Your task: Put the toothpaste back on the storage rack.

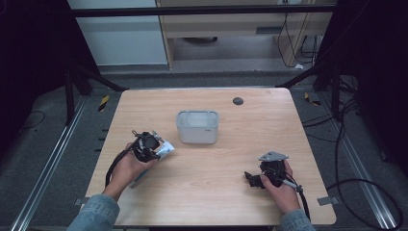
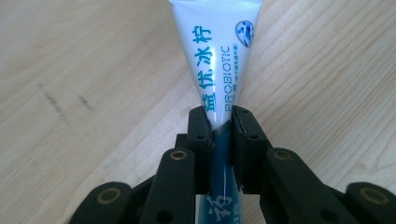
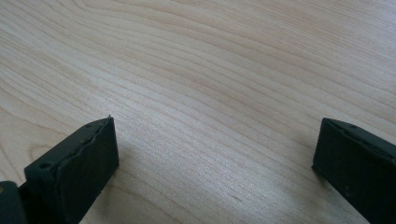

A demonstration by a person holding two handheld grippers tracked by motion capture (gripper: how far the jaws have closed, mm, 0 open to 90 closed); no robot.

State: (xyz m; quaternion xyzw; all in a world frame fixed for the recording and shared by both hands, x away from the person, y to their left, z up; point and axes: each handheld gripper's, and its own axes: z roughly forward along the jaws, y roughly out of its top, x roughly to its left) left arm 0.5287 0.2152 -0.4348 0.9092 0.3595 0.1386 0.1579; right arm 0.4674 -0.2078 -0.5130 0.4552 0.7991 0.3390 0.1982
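Left gripper (image 2: 218,122): clamped on tube (image 2: 218,56)
Tube: long axis continues gripper's line, flat end away
Right gripper (image 3: 215,154): wide open, empty, low over table (image 3: 210,70)

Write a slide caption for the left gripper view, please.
Left gripper fingers clamp a white plastic tube with blue lettering above the light wooden table.

A grey tub (image 1: 197,127) is sitting near the middle of the desk (image 1: 240,192). Toward the desk's left edge, the left gripper (image 1: 153,147) is clasping a white tube (image 1: 164,148). Near the right edge, the right gripper (image 1: 252,179) is resting on the wood.
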